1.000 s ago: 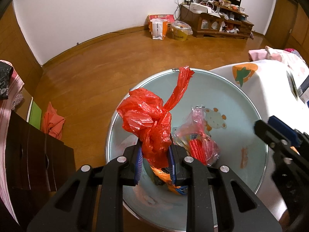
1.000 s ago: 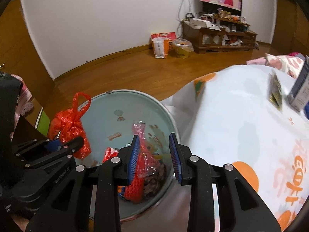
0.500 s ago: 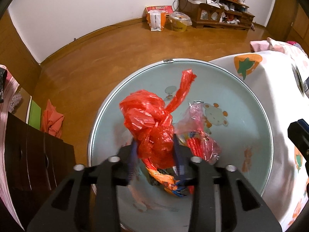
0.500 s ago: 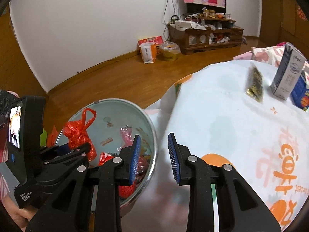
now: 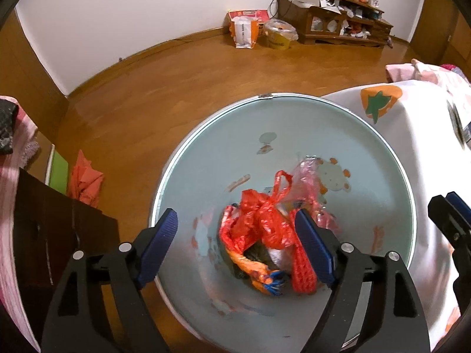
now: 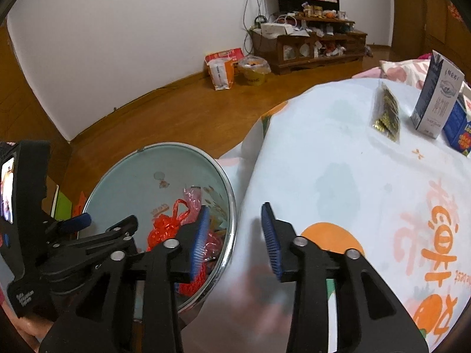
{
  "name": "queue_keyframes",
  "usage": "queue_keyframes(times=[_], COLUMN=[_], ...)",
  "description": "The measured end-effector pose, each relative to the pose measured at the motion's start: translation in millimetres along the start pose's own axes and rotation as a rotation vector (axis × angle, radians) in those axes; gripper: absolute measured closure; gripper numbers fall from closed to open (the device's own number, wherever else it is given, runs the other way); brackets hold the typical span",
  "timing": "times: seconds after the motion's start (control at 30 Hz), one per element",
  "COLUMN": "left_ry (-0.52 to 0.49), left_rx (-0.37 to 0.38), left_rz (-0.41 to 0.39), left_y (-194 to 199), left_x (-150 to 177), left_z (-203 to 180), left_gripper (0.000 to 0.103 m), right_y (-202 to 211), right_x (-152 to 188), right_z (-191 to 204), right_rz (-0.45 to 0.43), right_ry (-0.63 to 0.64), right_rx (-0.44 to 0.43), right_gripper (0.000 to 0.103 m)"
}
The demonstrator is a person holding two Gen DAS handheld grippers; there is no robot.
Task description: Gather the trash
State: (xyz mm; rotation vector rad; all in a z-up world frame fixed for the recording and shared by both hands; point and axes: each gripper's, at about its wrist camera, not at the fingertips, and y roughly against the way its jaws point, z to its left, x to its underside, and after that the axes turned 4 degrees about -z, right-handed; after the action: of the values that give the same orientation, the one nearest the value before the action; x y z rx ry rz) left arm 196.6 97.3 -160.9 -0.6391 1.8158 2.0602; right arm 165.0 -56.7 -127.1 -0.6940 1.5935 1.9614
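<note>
Left wrist view: the left tongs (image 5: 235, 241) point steeply down into a round, pale blue bin (image 5: 368, 147) with a bright metal rim. Their jaws have just been opening and now stand wide apart, released, with nothing pressed between the blue pads. A knotted red plastic bag (image 5: 262, 220) lies at the bottom of the bin, below and between the open jaws, nearer the right-hand pad and clear of the left-hand one. Around it lie other scraps: a pink clear bag (image 5: 309, 173) behind it, a red mesh piece (image 5: 303, 273) in front of it and an orange and blue wrapper (image 5: 259, 273) beside that. The bin stands on a wooden floor (image 5: 176, 82), just beside a worktop (image 5: 426, 123) covered in a white printed cloth.

Right wrist view: the right tongs (image 6: 234, 236) hover over the edge of the worktop, beside the bin's rim. Their jaws have just been opening and stand partly apart with nothing between them. The red bag shows inside the bin, to the left of these tongs and partly behind the left-hand finger. On the far side of the worktop, well apart from the tongs, lie a dark gold-flecked packet (image 6: 385, 111), an upright milk carton (image 6: 435, 97) and a blue box (image 6: 457, 129).
</note>
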Motion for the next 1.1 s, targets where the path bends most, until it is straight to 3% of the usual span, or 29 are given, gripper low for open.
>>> queue_keyframes(times=[0.03, 0.13, 0.23, 0.5, 0.73, 1.1], left_ry=[-0.013, -0.018, 0.001, 0.034, 0.075, 0.057], left_rx=[-0.03, -0.038, -0.079, -0.086, -0.099, -0.065], left_rz=[-0.006, -0.002, 0.01, -0.022, -0.015, -0.111], left_y=[2.3, 6.2, 12.6, 41.7, 65.4, 117.1], left_x=[1.4, 4.1, 7.6, 20.4, 56.1, 105.4], left_z=[-0.1, 1.6, 5.9, 22.0, 37.3, 38.1], left_gripper=[0.022, 0.022, 0.015, 0.012, 0.01, 0.007], right_y=[-0.7, -4.1, -3.5, 18.0, 44.4, 109.7], right_x=[0.5, 2.2, 3.8, 9.4, 33.6, 79.5], right_z=[0.4, 2.6, 4.4, 2.3, 2.2, 5.9], right_rz=[0.002, 0.026, 0.037, 0.024, 0.037, -0.037], right_ry=[-0.003, 0.003, 0.005, -0.014, -0.006, -0.031], right_rx=[0.004, -0.001, -0.002, -0.013, -0.04, -0.039], right_gripper=[0.053, 0.049, 0.047, 0.035, 0.025, 0.024])
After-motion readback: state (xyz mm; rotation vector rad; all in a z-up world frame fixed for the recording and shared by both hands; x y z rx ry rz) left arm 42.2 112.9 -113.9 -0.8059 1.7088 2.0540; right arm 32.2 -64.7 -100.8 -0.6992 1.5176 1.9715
